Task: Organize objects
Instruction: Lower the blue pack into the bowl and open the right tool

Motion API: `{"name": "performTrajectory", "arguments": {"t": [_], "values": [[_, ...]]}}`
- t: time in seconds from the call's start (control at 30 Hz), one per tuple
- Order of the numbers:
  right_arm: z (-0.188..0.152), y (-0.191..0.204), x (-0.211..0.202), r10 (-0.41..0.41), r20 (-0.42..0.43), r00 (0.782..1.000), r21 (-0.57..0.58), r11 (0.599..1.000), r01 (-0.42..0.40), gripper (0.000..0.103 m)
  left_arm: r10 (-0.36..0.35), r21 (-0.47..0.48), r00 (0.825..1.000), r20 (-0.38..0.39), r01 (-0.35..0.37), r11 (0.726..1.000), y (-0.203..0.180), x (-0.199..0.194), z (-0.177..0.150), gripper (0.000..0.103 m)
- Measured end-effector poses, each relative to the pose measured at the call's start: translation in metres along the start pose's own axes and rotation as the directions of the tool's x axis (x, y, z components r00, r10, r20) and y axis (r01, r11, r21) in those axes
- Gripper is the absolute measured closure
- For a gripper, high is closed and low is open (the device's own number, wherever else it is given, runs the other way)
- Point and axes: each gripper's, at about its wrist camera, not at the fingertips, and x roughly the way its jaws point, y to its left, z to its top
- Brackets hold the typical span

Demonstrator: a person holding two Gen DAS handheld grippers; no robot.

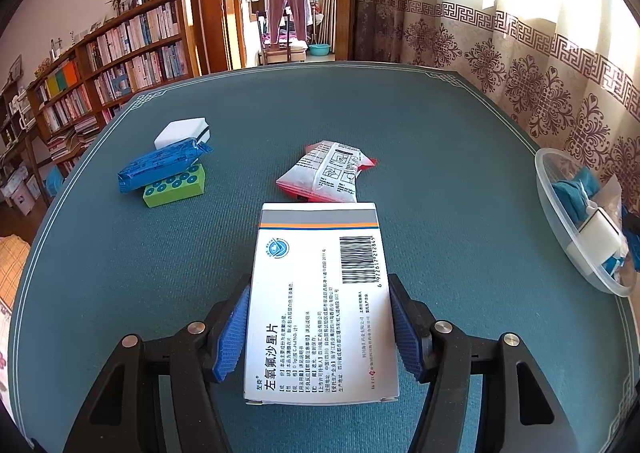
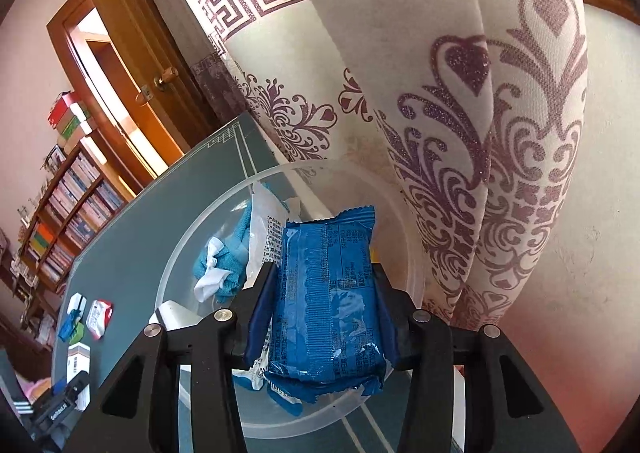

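My left gripper (image 1: 320, 285) is shut on a white medicine box (image 1: 320, 301) with a barcode, held low over the green table mat (image 1: 440, 173). Ahead lie a red and white pouch (image 1: 328, 173), a blue snack packet (image 1: 160, 167) resting on a green block (image 1: 176, 187), and a white box (image 1: 182, 131) behind them. My right gripper (image 2: 326, 265) is shut on a blue snack packet (image 2: 328, 301) and holds it over the clear plastic bowl (image 2: 400, 189). The bowl, which also shows in the left wrist view (image 1: 560, 237), holds a blue cloth (image 2: 224, 265), a white wrapper and a white box.
A patterned curtain (image 2: 460, 133) hangs right behind the bowl at the table's right edge. A bookshelf (image 1: 108, 65) stands off the table's left side, and an open doorway (image 1: 296, 1) lies beyond the far edge.
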Motion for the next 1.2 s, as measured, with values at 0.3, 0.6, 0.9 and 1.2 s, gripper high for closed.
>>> {"name": "performTrajectory", "arguments": {"t": [0.3,0.6,0.9,1.2], "values": [[-0.002,0.003,-0.01,0.037,0.004,0.999,-0.007,0.999,-0.037,0.042,-0.01,0.011,1.0,0.002,0.01,1.0,-0.008,-0.002,0.001,0.037],[-0.008,0.0,-0.021,0.015,-0.002,1.0,-0.028,0.999,-0.016,0.042,-0.021,0.025,1.0,0.001,0.021,0.999,-0.018,-0.002,0.001,0.037],[-0.022,0.011,-0.026,-0.027,0.008,1.0,-0.128,0.991,0.027,0.054,-0.034,0.039,0.999,0.007,0.034,0.999,-0.026,-0.005,0.002,0.037],[-0.009,0.007,-0.007,-0.038,-0.002,0.999,-0.116,0.993,0.037,0.063,-0.035,0.044,0.999,0.006,0.035,0.998,-0.027,-0.006,0.001,0.037]]}}
